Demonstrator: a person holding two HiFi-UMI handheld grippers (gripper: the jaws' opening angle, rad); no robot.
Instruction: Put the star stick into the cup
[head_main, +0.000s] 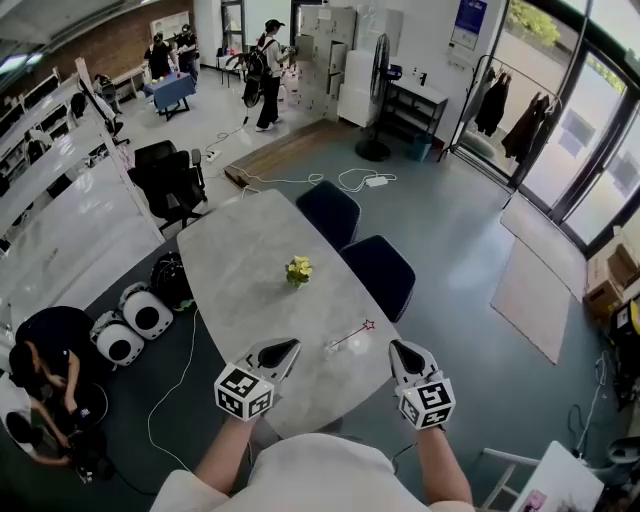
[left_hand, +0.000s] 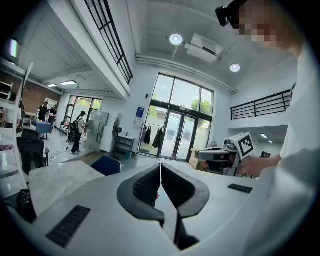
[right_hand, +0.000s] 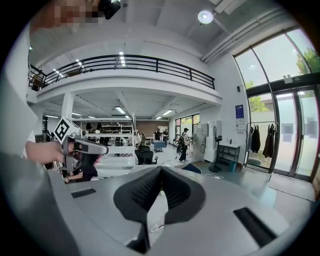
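Grey, stone-patterned tabletop (head_main: 240, 260) bearing the star stick (head_main: 350, 336). The stick lies flat near the table's near edge, between the two grippers and just ahead of them, with its red-outlined star at the far right end. The left gripper (head_main: 288, 349) and the right gripper (head_main: 397, 348) hover over that edge. Each has its jaws pressed together on nothing, and neither touches the stick.

A small yellow-green object (head_main: 298, 270) stands farther up the table, well apart from the stick. It may be the cup or its contents, but it is too small to tell, and no other cup can be made out. Two dark blue chairs (head_main: 378, 272) stand along the table's right side.

Handling, as judged from this view:
- **Weight and stiffness:** the stick appears very thin and light, and probably stiff along the shaft.
- **Weak point:** the star head is likely the part most easily bent.
- **On the table:** lying flat on a smooth top, it offers little height for the pads and may roll or slide when nudged.
- **Where to grip:** a pinch across the shaft, toward the star end, seems best, as it leaves the plain end free to enter the cup.
- **Before gripping:** whichever gripper takes the stick must first open its jaws.
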